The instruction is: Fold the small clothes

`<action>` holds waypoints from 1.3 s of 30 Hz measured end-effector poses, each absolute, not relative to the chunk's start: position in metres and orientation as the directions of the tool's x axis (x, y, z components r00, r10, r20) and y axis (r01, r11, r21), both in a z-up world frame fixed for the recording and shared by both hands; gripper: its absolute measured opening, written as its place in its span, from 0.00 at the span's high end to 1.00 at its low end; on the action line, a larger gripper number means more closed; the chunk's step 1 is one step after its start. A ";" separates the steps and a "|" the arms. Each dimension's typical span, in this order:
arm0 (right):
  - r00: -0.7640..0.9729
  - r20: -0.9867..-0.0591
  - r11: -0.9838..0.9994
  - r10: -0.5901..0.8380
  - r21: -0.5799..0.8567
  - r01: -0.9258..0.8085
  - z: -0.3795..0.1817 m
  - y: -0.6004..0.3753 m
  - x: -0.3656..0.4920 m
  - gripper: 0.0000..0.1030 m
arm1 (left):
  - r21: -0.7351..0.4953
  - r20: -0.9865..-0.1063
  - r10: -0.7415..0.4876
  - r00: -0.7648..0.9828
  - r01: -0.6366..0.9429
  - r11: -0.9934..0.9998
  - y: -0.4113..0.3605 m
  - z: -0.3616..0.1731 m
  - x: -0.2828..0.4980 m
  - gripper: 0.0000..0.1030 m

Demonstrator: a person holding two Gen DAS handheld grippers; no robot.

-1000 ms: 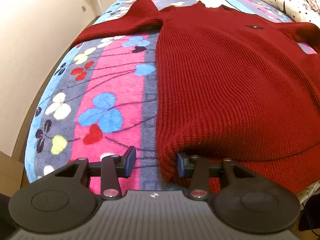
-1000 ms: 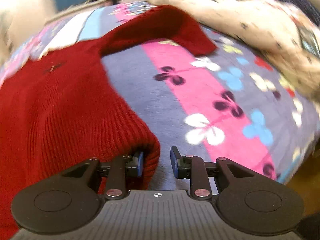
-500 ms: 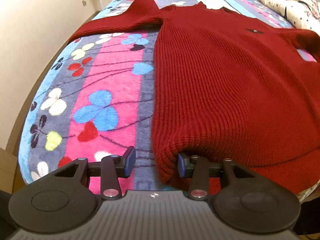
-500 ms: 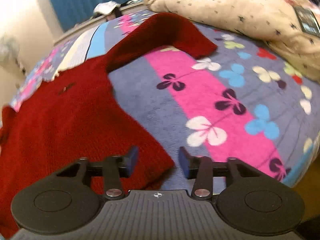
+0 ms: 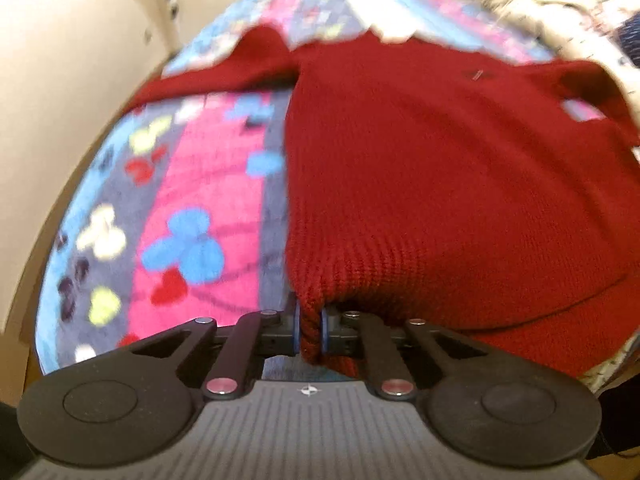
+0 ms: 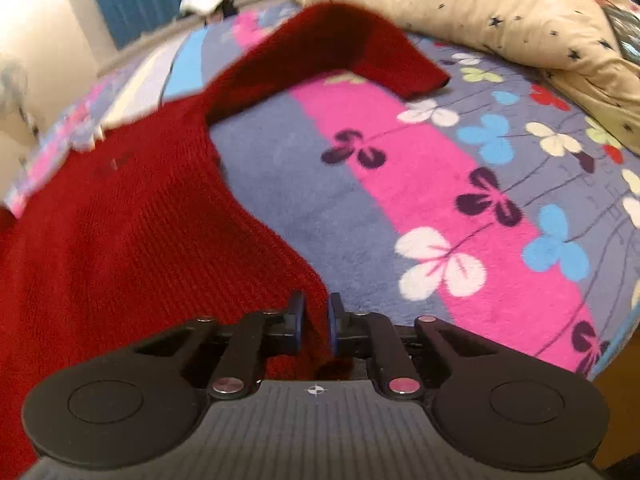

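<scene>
Both grippers are clenched on the near hem of the red sweater point(image 5: 440, 180) — the left gripper point(image 5: 310, 330) pinches its left bottom corner, the right gripper point(image 6: 316, 326) its right. From these 2 grips the sweater runs straight away across the floral blanket point(image 6: 440, 200), collar farthest, sleeves spread to either side. Beyond the right sleeve lies a star-print quilt point(image 6: 500, 12) — clear of a forward fold, I judge.

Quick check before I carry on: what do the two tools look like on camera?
Both look alike. The left tool and right tool have matte black linkage arms with silver pivot pins, blue-edged pads, round black discs either side, and a grey ribbed body bearing a small compass-style mark. No cables, hands or sleeves are visible.
</scene>
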State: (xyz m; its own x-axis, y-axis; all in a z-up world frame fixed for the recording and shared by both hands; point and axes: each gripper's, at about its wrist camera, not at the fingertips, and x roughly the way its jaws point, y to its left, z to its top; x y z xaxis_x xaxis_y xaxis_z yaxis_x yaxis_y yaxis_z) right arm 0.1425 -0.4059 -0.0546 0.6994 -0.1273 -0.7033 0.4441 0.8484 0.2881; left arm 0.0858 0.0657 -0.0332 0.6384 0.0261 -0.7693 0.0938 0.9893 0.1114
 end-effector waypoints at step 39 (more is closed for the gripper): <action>0.740 -0.658 0.846 -0.140 0.309 0.434 -0.036 -0.408 0.131 0.94 | -0.092 -0.824 -0.104 0.557 0.050 0.995 0.094 -0.048 0.104 0.91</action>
State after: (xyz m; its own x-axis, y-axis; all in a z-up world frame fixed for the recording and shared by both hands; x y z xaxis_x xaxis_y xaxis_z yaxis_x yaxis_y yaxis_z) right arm 0.1312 -0.4079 -0.0360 0.7402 -0.1402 -0.6576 0.4345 0.8462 0.3086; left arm 0.1043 0.0940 -0.0483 0.5573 -0.1037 -0.8238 0.0496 0.9946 -0.0917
